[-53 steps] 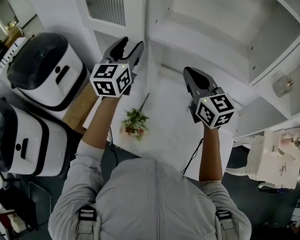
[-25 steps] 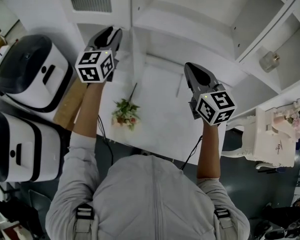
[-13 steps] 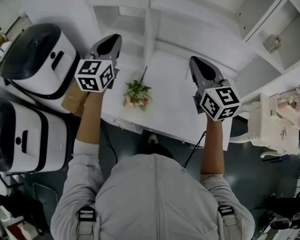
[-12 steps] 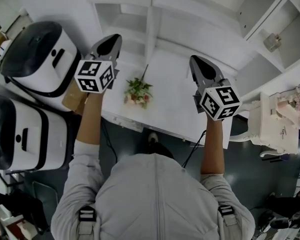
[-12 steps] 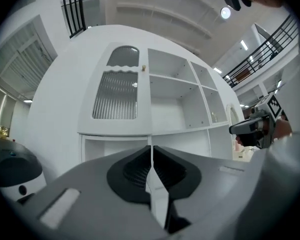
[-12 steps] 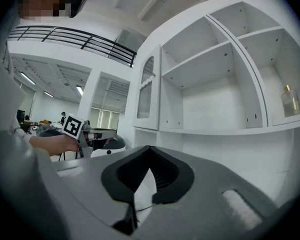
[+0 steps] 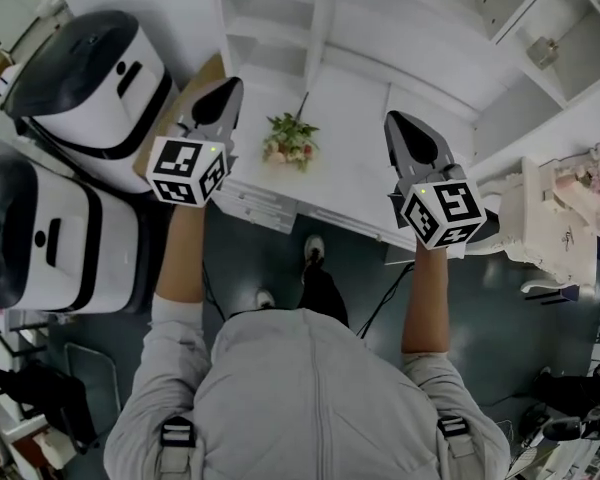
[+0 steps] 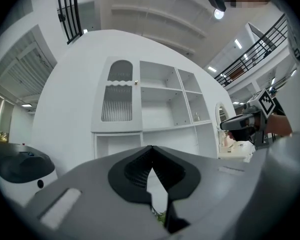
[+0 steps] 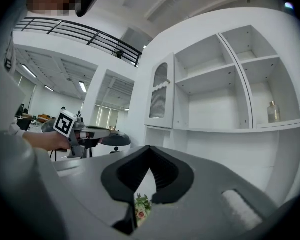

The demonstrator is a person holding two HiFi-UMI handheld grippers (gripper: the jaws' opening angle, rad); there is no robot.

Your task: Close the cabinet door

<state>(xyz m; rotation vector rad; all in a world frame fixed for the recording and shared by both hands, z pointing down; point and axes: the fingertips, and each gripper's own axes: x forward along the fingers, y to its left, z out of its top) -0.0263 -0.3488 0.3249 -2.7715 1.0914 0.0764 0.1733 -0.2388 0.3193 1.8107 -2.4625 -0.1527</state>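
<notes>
The white cabinet's door [image 8: 117,100], with an arched ribbed panel and a small knob, lies flush with the cabinet front; it also shows as the ribbed door [image 9: 159,98] in the right gripper view. My left gripper [image 7: 218,96] hangs over the desk's front left corner, well back from the cabinet, its jaws shut on nothing. My right gripper [image 7: 404,128] is held level over the desk's front edge, with its tips together and empty. From its own camera the left gripper [image 8: 151,151] faces the door. The right gripper [image 9: 149,151] faces the open shelves.
A small flower bunch [image 7: 290,140] lies on the white desk [image 7: 360,183]. Two white machines with black tops [image 7: 90,78] stand at the left, and a white device [image 7: 560,228] at the right. A glass bottle [image 9: 273,112] sits on an open shelf. Dark floor lies below me.
Both grippers have drawn back from the cabinet to the desk's front edge as the person stepped away. The left jaws, apart at first, have come together.
</notes>
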